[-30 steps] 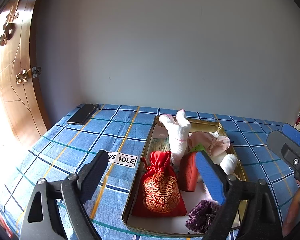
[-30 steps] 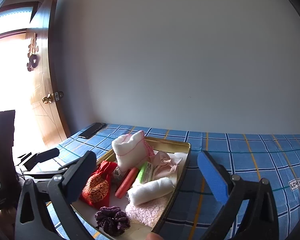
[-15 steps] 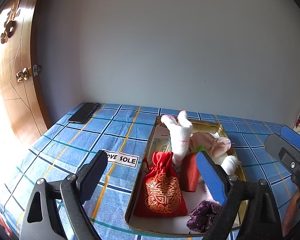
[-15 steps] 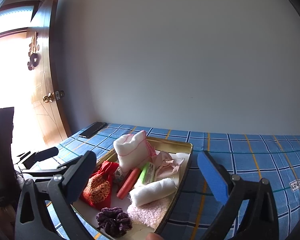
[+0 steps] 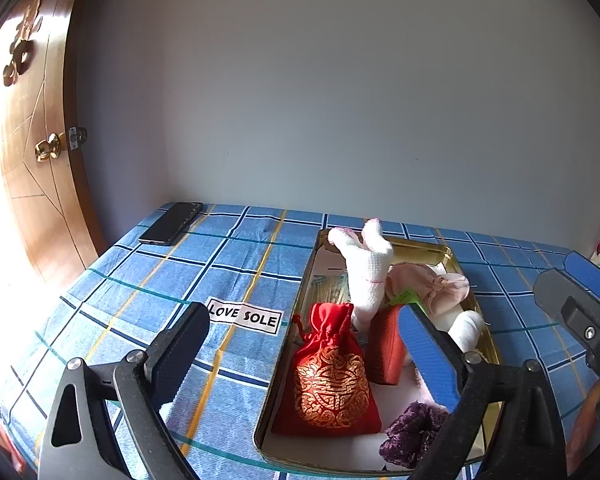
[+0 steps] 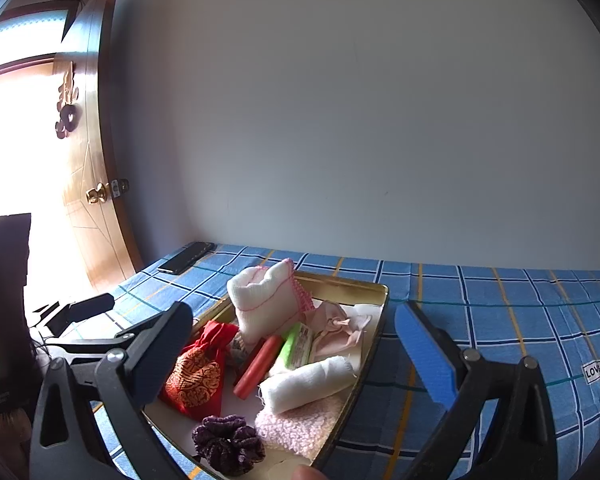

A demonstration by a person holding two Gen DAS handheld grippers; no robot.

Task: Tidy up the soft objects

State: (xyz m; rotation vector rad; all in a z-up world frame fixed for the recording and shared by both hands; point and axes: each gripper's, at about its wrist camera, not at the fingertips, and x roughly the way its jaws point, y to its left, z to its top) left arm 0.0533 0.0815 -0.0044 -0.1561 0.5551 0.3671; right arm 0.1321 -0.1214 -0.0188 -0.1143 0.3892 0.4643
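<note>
Left gripper [image 5: 300, 348], jaws opening w/ nothing btwn, hovers over tray's [image 5: 452, 256] near-left corner, red pouch [image 5: 332, 380] just ahead, long axis toward far edge; right gripper [image 6: 296, 340] wide, empty, farther.

Your left hand-held gripper [image 5: 302, 354] hides part of the purple scrunchie [image 5: 410, 432]; tray's [image 6: 380, 320] near corner cut off; green packet's [image 6: 294, 346] print too small to read.
</note>
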